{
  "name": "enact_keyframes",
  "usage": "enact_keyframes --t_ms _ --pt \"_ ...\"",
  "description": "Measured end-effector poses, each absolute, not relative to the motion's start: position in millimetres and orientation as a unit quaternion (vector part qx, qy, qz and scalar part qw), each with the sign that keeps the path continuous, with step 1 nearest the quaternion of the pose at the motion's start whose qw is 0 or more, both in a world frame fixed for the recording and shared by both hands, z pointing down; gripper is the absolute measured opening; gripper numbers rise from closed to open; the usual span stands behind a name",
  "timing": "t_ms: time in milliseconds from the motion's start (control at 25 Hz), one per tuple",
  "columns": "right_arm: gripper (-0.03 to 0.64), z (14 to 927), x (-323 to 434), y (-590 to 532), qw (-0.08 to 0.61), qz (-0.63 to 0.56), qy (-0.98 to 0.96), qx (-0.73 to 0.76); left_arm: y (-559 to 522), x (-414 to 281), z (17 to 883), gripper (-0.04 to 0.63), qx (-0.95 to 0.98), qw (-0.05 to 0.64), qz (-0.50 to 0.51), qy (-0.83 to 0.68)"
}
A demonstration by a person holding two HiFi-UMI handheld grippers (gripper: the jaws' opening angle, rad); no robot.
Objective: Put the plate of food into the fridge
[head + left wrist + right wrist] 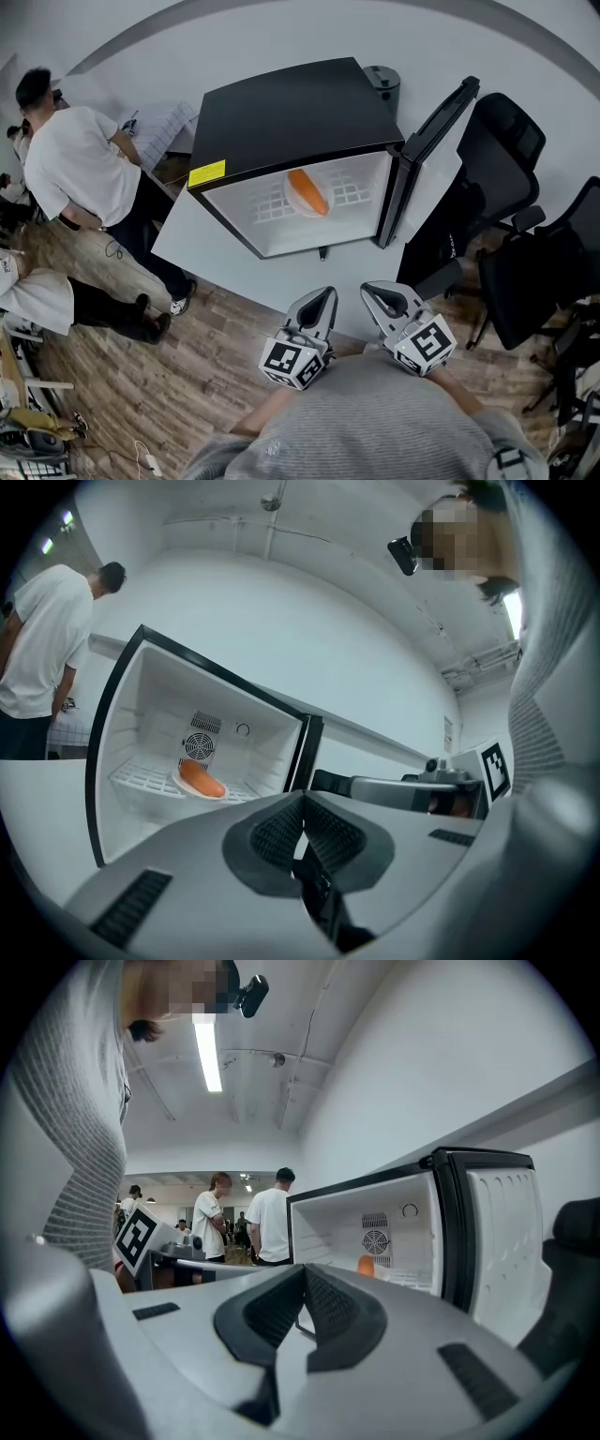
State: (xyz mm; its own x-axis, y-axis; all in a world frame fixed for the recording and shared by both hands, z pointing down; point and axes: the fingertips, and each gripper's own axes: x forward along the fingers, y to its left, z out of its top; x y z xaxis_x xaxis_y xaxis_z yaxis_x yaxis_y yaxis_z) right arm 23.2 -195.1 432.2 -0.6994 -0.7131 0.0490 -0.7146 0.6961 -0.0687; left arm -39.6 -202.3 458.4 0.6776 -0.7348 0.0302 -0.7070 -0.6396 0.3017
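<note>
A small black fridge (281,112) stands open, its door (427,155) swung to the right. Inside, on the white wire shelf (352,195), rests a white plate (298,202) with an orange piece of food (308,192); the left gripper view shows the same food (202,779) below the fan grille. My left gripper (325,295) and right gripper (368,292) are held side by side in front of the fridge, apart from it. In both gripper views the pads (305,832) (305,1302) meet with nothing between them, so both are shut and empty.
The fridge sits on a white platform (187,239) over a wood floor. Black office chairs (511,187) crowd the right side behind the open door. A person in a white shirt (80,169) stands at the left, with another person's legs (103,309) stretched on the floor.
</note>
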Motion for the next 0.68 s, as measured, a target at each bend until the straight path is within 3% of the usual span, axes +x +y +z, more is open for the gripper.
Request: enact_keyframes --t_ms 680 --pt "0.014 427 32 -197 0.013 0.028 -0.918 0.394 -200 -28 460 0.011 0.911 0.142 -0.031 -0.386"
